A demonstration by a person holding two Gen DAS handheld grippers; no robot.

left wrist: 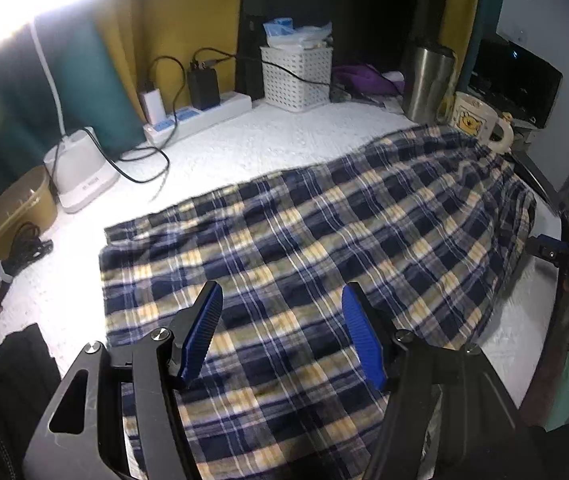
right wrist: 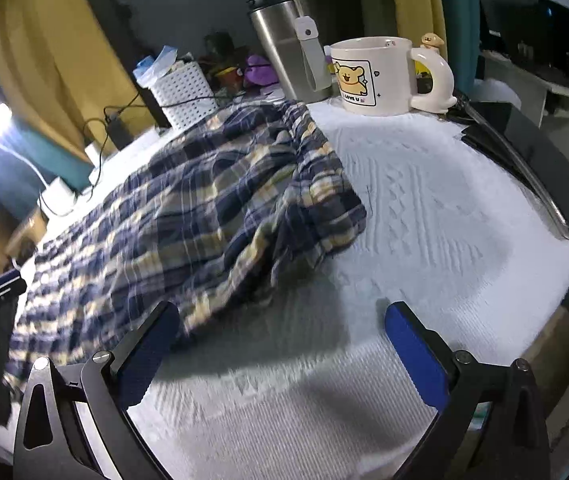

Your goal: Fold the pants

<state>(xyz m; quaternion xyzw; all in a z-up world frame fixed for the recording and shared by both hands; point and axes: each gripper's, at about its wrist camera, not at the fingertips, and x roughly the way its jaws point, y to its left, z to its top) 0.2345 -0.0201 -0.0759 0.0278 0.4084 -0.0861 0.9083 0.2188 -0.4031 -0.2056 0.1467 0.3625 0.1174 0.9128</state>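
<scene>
Mug [right wrist: 376, 76] lettering reads "LOVE U"; plaid pants [right wrist: 188, 216] lie beside it. Left gripper [left wrist: 282, 332] and right gripper [right wrist: 284, 354]: jaws released, empty.

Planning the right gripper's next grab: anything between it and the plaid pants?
Nothing visible. The right gripper is open over bare white cloth, with the plaid pants just beyond its left finger. The mug and steel tumbler stand further back.

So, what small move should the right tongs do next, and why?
Probably move the right tongs forward and left to the bunched end of the pants. They are wide open over bare cloth, holding nothing, and that rumpled edge lies just ahead.
</scene>
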